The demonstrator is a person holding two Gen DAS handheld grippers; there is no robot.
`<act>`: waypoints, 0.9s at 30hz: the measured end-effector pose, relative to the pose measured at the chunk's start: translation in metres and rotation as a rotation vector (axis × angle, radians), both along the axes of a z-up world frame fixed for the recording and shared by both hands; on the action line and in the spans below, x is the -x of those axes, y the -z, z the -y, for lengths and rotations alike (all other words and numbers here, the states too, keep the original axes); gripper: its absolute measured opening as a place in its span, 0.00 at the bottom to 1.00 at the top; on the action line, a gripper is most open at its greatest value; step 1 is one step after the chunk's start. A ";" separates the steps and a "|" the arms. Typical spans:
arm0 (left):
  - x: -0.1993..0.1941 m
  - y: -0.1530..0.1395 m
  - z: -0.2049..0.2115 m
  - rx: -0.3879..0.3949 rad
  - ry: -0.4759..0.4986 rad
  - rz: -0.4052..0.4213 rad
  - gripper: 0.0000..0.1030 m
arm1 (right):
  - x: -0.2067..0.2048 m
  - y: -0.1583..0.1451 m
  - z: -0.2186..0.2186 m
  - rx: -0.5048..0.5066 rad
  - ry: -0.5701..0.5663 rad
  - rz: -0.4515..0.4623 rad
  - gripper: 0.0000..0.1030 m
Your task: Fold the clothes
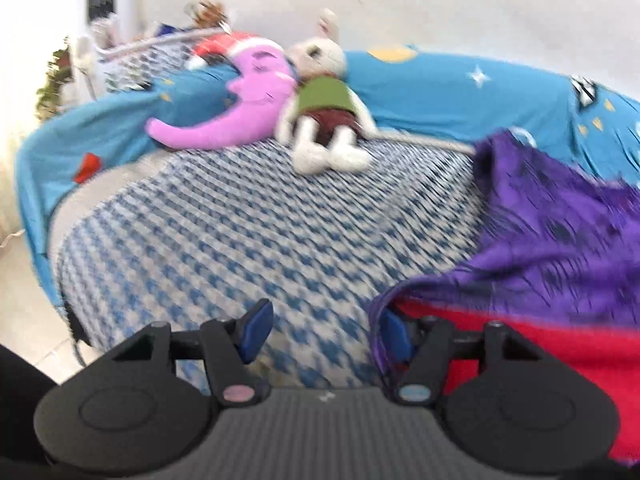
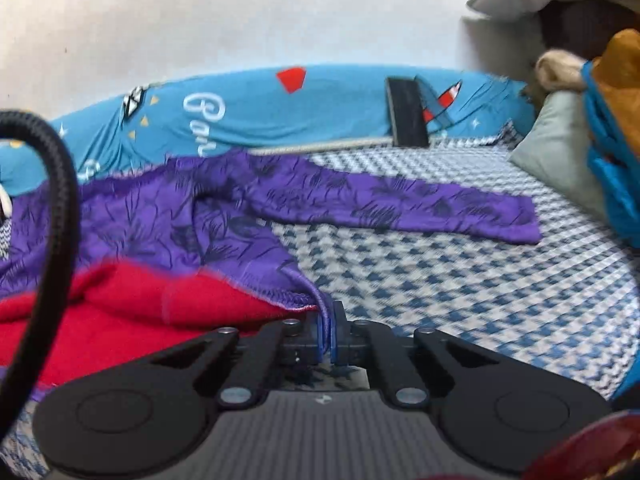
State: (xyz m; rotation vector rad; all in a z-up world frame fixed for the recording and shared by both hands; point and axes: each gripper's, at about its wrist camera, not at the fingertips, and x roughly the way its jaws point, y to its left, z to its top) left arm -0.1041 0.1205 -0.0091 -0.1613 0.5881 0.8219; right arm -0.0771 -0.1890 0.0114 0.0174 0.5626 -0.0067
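Note:
A purple garment with a dark leaf print [image 2: 224,216] lies spread on the checked bedsheet [image 2: 460,288], one long sleeve [image 2: 440,204] stretched to the right. Its red lining [image 2: 120,312] shows at the near hem. My right gripper [image 2: 327,340] is shut on the purple hem's corner. In the left wrist view the same garment [image 1: 560,236] fills the right side, red lining [image 1: 540,344] below. My left gripper [image 1: 324,328] is open beside the hem, whose edge lies against the right pad [image 1: 394,336]; only bedsheet [image 1: 240,240] shows between the fingers.
A pink moon plush [image 1: 240,100] and a white rabbit doll [image 1: 324,112] lie at the far side of the bed. A blue padded bumper [image 1: 460,92] rings the bed. Grey pillows [image 2: 560,148] and blue-orange items [image 2: 616,152] sit at the right. A black cable [image 2: 56,216] hangs at the left.

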 end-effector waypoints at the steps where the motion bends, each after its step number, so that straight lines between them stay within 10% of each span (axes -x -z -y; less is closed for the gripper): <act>1: 0.002 -0.003 -0.001 -0.011 -0.010 0.004 0.56 | 0.003 -0.005 0.002 0.003 0.000 0.014 0.04; 10: 0.024 -0.033 -0.006 0.023 -0.022 0.016 0.59 | 0.030 -0.012 0.002 0.061 -0.056 -0.031 0.04; 12: 0.028 -0.033 -0.007 0.073 -0.022 0.002 0.75 | 0.033 -0.009 -0.003 0.066 -0.097 -0.057 0.06; 17: 0.043 -0.041 0.000 0.122 0.002 0.040 0.88 | 0.045 -0.014 0.000 0.034 -0.108 -0.065 0.32; 27: 0.053 -0.059 0.014 0.127 0.070 0.120 0.97 | 0.046 -0.020 -0.006 -0.032 -0.213 -0.021 0.34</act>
